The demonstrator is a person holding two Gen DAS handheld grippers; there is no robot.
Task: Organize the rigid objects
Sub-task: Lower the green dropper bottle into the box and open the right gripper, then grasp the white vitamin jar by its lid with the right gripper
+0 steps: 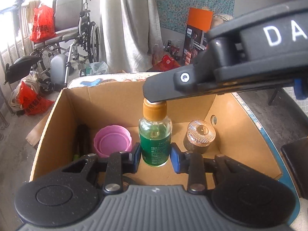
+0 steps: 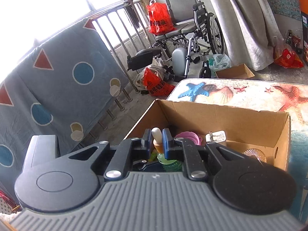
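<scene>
A small glass dropper bottle [image 1: 155, 144] with green liquid and a gold cap [image 1: 155, 109] stands upright over the open cardboard box [image 1: 107, 104]. My left gripper [image 1: 155, 154] is shut on the bottle's body, a blue pad pressing each side. My right gripper [image 1: 155, 97] reaches in from the upper right and sits on the bottle's top. In the right wrist view the right gripper [image 2: 156, 136] is shut on the dropper's white rubber bulb [image 2: 156, 133], with the green bottle [image 2: 170, 163] below it. The bottle's base is hidden, so I cannot tell whether it touches the box floor.
Inside the box [image 2: 231, 119] are a pink ribbed cup [image 1: 113, 140], a glass jar with a faceted copper lid [image 1: 200, 134], dark items [image 1: 82, 140] along the left wall and a white plug [image 2: 216, 135]. The box sits on a sea-print table [image 2: 240, 90]. A wheelchair [image 1: 73, 34] stands beyond.
</scene>
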